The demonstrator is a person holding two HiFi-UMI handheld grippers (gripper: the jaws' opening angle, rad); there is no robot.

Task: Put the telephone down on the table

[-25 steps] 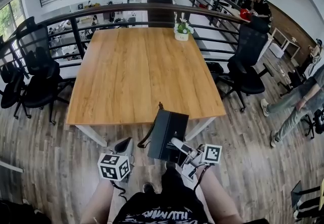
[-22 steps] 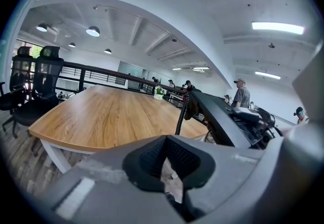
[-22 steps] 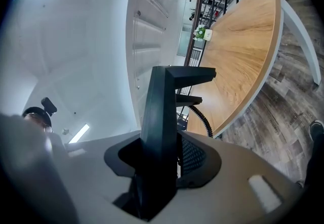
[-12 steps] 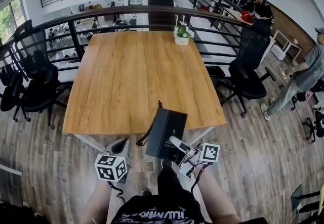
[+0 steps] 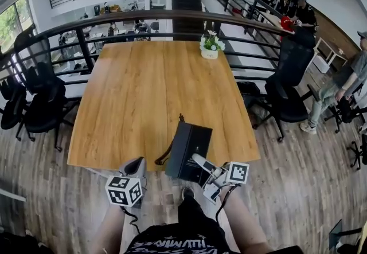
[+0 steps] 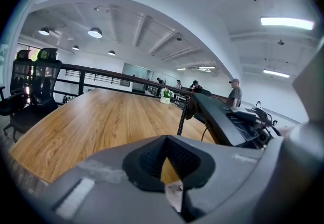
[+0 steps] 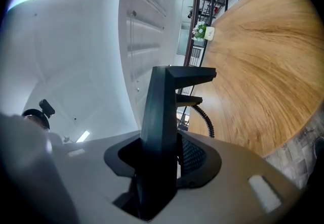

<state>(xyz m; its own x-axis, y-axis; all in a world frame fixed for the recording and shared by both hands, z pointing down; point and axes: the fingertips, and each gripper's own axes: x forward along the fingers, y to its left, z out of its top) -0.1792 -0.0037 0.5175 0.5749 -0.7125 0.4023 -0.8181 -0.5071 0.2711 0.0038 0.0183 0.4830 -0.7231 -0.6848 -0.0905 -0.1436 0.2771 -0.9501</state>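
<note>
Shirt print is upside-down, not legible. Right gripper jaws sit part-way apart, clamped on the telephone. Telephone now overlaps the table near edge; earlier it was short of it. Left gripper jaws are together, empty.

Table as reference. Plant pot sits on it at the far edge, right of middle. Railing runs behind the table and on along its right side. Chairs left of table, one chair right of it. Telephone straddles the near edge, right of middle, clamped between the jaws of the right gripper on its near side. Left gripper at near edge, left of telephone, apart from it. People beyond railing, far right.
</note>
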